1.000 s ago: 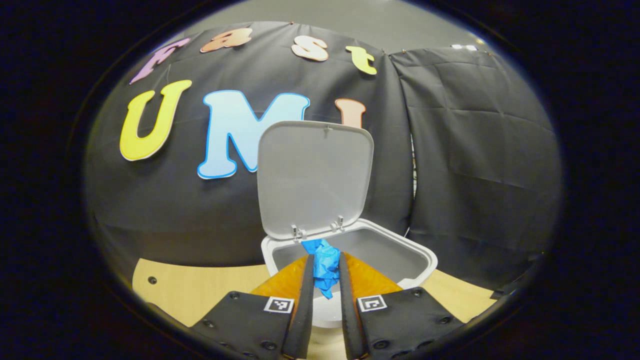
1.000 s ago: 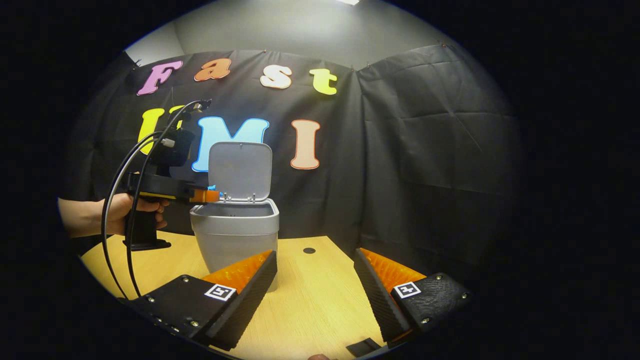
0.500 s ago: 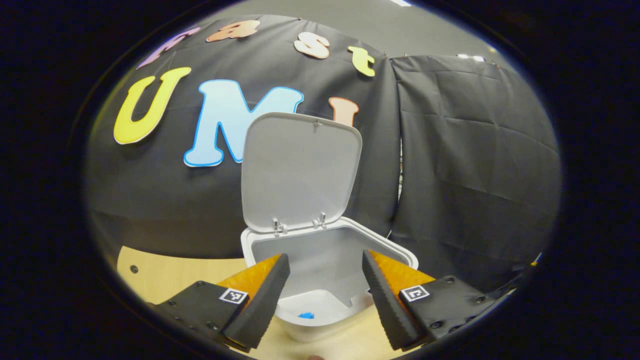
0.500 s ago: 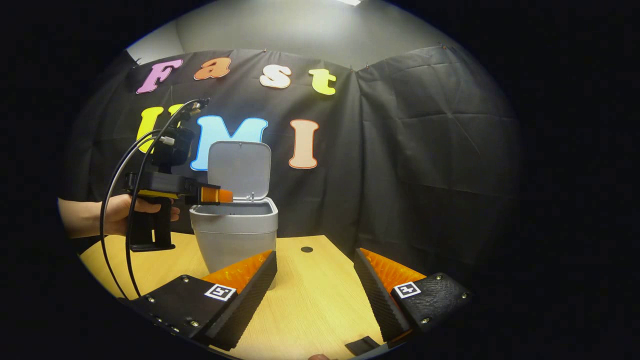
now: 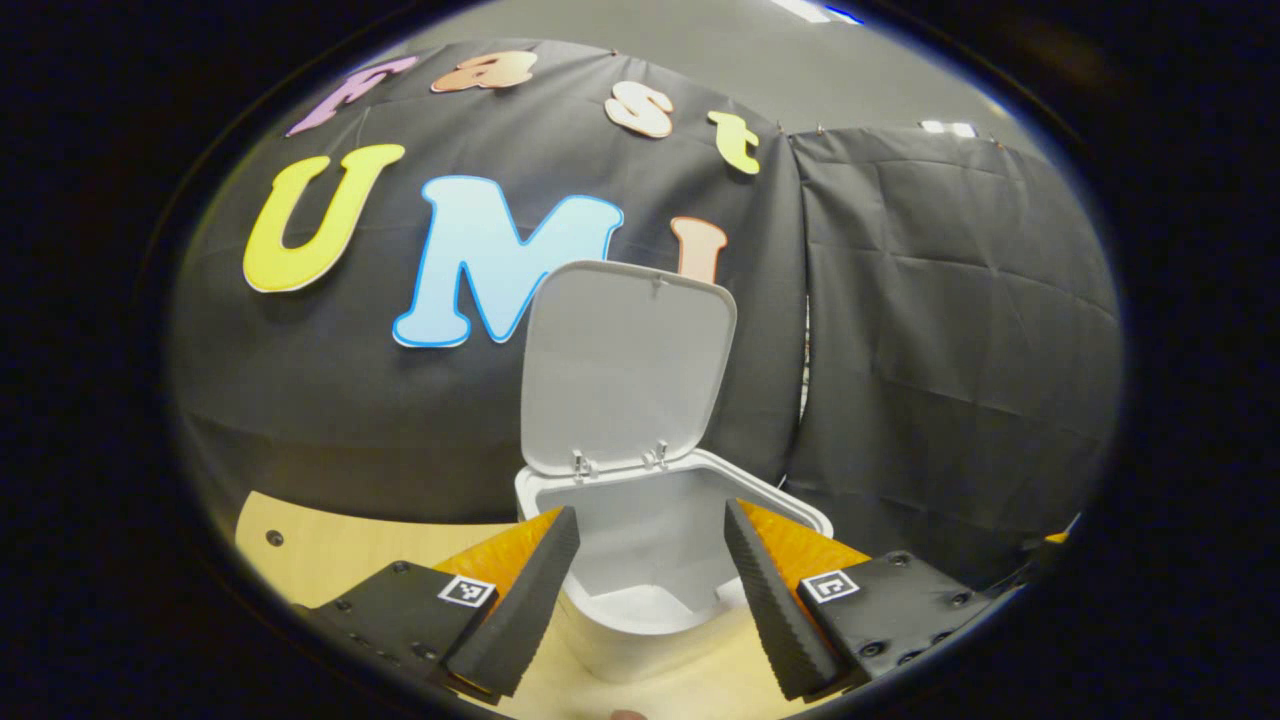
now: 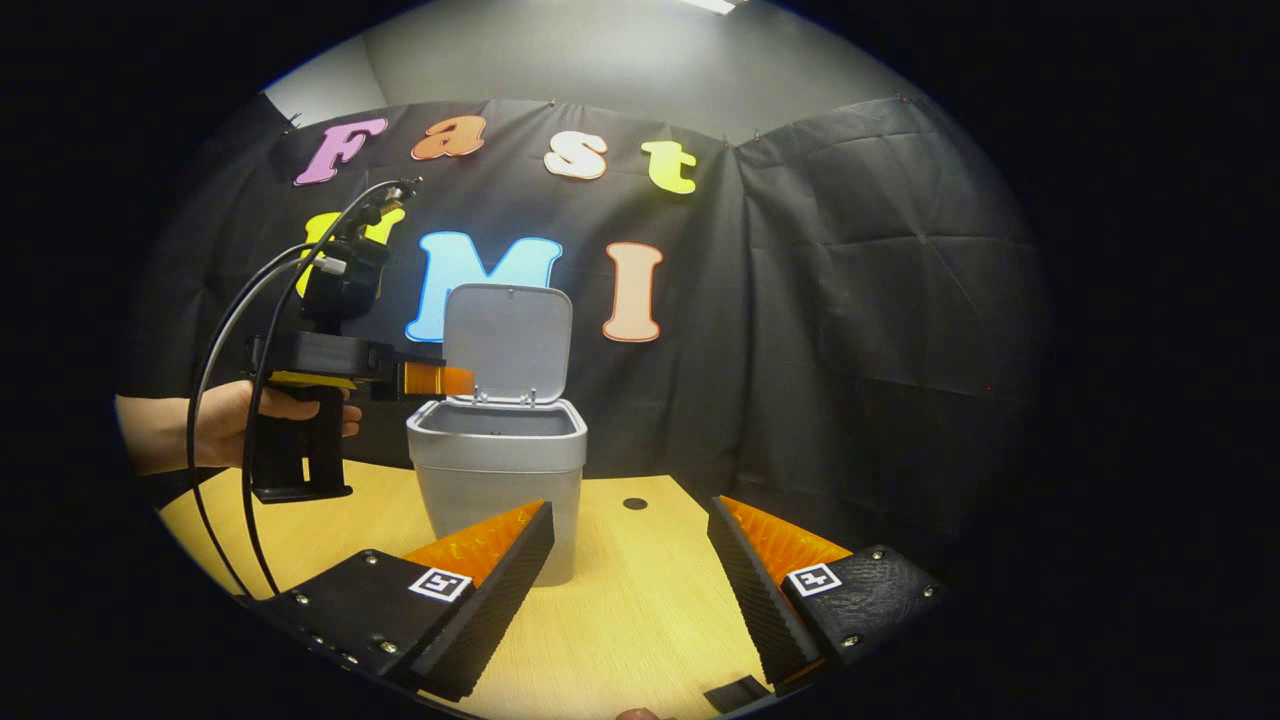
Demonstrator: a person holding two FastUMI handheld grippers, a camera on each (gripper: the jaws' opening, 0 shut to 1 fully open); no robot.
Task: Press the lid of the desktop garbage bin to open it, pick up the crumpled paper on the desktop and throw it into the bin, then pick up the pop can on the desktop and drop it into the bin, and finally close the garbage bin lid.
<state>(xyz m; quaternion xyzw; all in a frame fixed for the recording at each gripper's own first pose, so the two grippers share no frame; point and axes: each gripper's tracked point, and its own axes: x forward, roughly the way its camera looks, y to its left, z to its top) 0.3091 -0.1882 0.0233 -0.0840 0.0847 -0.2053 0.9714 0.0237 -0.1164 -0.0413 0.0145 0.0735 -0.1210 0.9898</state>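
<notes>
The left gripper is held spread above the bin rim, lid upright; the blue paper, pinched earlier, is released. The right gripper is spread over the table.

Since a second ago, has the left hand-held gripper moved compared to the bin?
Yes. In the right gripper view the left hand-held gripper has risen a little above the bin rim, and its fingers, which pinched the blue paper, now stand open.

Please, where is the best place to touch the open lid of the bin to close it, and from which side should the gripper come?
Judging by its pose, take the lid at its free top edge, farthest from the hinges at the bin rim. It stands upright at the bin's back, so come from behind and above, then push forward and down. The open left gripper hovers nearest.
</notes>
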